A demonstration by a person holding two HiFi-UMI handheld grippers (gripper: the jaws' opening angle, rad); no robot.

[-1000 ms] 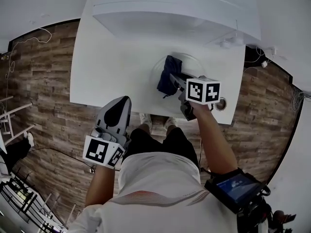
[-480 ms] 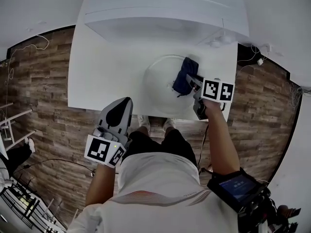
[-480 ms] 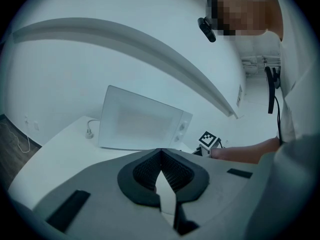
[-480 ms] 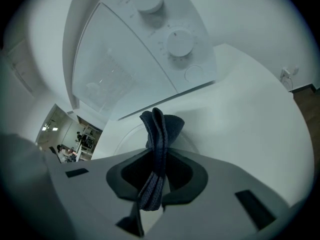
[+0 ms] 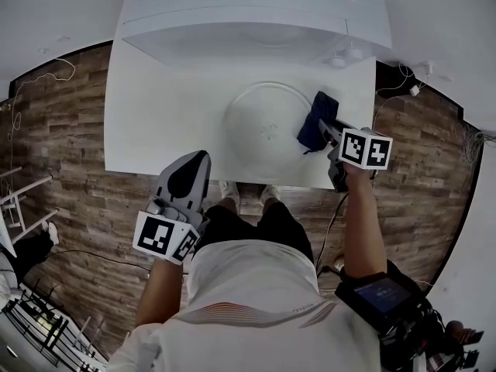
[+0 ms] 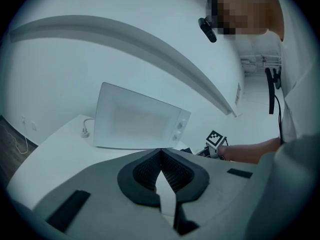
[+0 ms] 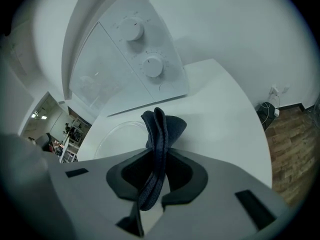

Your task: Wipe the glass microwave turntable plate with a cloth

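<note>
The round clear glass turntable plate (image 5: 263, 122) lies flat on the white table (image 5: 155, 122), in front of the microwave. A dark blue cloth (image 5: 315, 121) hangs bunched at the plate's right rim, and my right gripper (image 5: 326, 130) is shut on it. In the right gripper view the cloth (image 7: 161, 130) stands up between the jaws, with the plate (image 7: 116, 135) beyond it to the left. My left gripper (image 5: 198, 161) is shut and empty, held off the table's front edge near my body. Its jaws meet in the left gripper view (image 6: 161, 155).
A white microwave (image 5: 248, 14) with two dials (image 7: 152, 65) fills the back of the table. A plug and cable (image 5: 345, 55) lie at its right. The table's front edge (image 5: 232, 178) runs just before my legs, above a wood floor (image 5: 62, 130).
My right gripper has drawn the cloth rightward across the plate, from its left part to its right rim. The left gripper has stayed where it was.
</note>
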